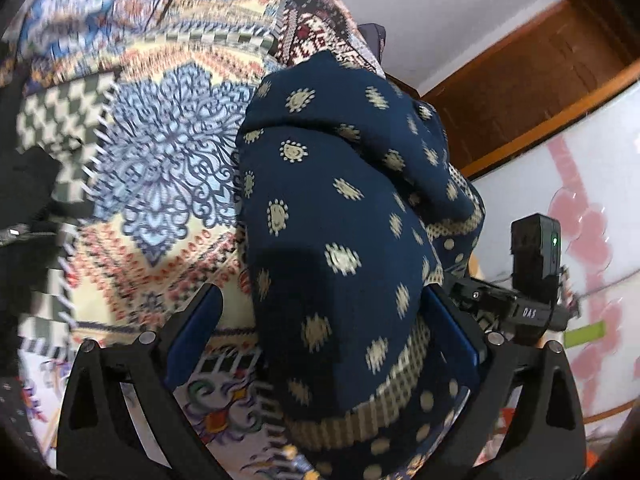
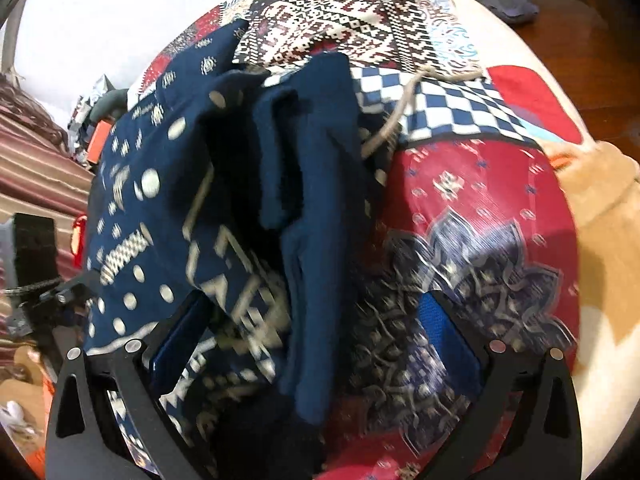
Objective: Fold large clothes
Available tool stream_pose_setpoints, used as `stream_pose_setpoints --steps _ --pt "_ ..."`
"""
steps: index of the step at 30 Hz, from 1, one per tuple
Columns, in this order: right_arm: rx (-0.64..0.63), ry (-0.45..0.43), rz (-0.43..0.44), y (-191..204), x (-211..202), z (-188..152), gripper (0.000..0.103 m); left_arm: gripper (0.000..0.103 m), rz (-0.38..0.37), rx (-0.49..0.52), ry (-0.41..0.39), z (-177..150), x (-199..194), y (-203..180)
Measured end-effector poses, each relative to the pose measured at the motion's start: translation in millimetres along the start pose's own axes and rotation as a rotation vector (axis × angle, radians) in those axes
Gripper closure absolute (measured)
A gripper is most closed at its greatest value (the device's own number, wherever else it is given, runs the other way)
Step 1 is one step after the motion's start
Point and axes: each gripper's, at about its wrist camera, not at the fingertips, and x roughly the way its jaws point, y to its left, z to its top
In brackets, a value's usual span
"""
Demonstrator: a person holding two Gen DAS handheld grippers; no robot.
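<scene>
1. A dark navy garment with cream dot-and-medallion print and a checked cream border band is seen bunched in a heap on a patchwork-print bed cover of blue, red, cream and black panels. All places below are given relative to this garment.
2. The left gripper is seen with its blue-padded fingers spread wide, released. A fold of the garment lies between the jaws; the left pad stands clear of the cloth, and the right pad sits just beside it, with no pinch visible.
3. The right gripper is seen in its own view, jaws likewise spread apart and unclenched. A plain navy fold of the garment hangs down between the pads; the right pad is well clear of it, over a red medallion panel of the cover. The left pad is partly covered by printed cloth; contact cannot be told.
4. In the left wrist view, the right gripper's black body with a small green light is noted just to the right of the garment.
5. A beige cord lies on the cover just beyond the garment.
6. Both views are motion-blurred; fine print detail is not legible.
</scene>
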Motion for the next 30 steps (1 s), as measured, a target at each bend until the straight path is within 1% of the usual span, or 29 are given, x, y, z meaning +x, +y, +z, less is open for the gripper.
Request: stream_pose_setpoints --steps 2,5,6,7,8,9,10,11,12,13,15,17,18,20,23,24,25,30 --pt "-0.007 0.004 0.031 3 5 6 0.0 0.002 -0.011 -0.007 -0.002 3 6 0" --pt "-0.001 0.007 0.072 6 11 10 0.0 0.0 0.011 0.013 -0.007 4 12 -7" --pt "-0.002 0.006 0.081 7 9 7 0.003 0.0 0.017 0.012 -0.005 4 14 -9" --pt "-0.002 0.005 0.098 8 10 6 0.008 0.0 0.02 0.011 -0.001 5 15 -10" --pt "0.003 0.006 0.127 9 9 6 0.021 0.0 0.022 0.01 0.003 6 15 -11" --pt "0.03 0.014 0.167 7 9 4 0.025 0.0 0.018 0.008 0.01 7 16 -11" --pt "0.054 0.012 0.179 6 9 3 0.029 0.0 0.007 0.005 0.017 8 17 -9" --pt "0.067 0.012 0.189 5 8 2 0.037 0.004 -0.005 0.004 0.021 6 16 -10" --pt "0.071 0.011 0.194 6 6 -1 0.045 0.019 -0.014 0.008 0.023 7 16 -11" --pt "0.082 0.008 0.191 7 2 -4 0.049 0.022 -0.017 0.018 0.022 5 12 -14" --pt "0.081 0.009 0.183 12 -6 -8 0.061 0.036 -0.011 0.043 0.007 -1 1 -19" --pt "0.069 0.006 0.175 24 -17 -13 0.066 0.042 -0.014 0.052 -0.003 -5 -11 -23" --pt "0.063 0.006 0.17 29 -19 -14 0.068 0.045 -0.024 0.051 -0.009 -7 -18 -24" --pt "0.026 -0.003 0.157 49 -30 -18 0.07 0.047 -0.039 0.051 -0.026 -10 -38 -28" --pt "-0.023 -0.018 0.152 82 -41 -25 0.071 0.047 -0.035 0.071 -0.074 -12 -77 -28" --pt "-0.033 -0.022 0.156 90 -41 -22 0.071 0.047 -0.035 0.075 -0.092 -12 -91 -28" --pt "-0.054 -0.034 0.163 105 -45 -23 0.071 0.047 -0.034 0.08 -0.108 -12 -103 -28" --pt "-0.139 -0.084 0.205 159 -52 -6 0.071 0.047 -0.002 0.116 -0.215 -9 -181 -19"
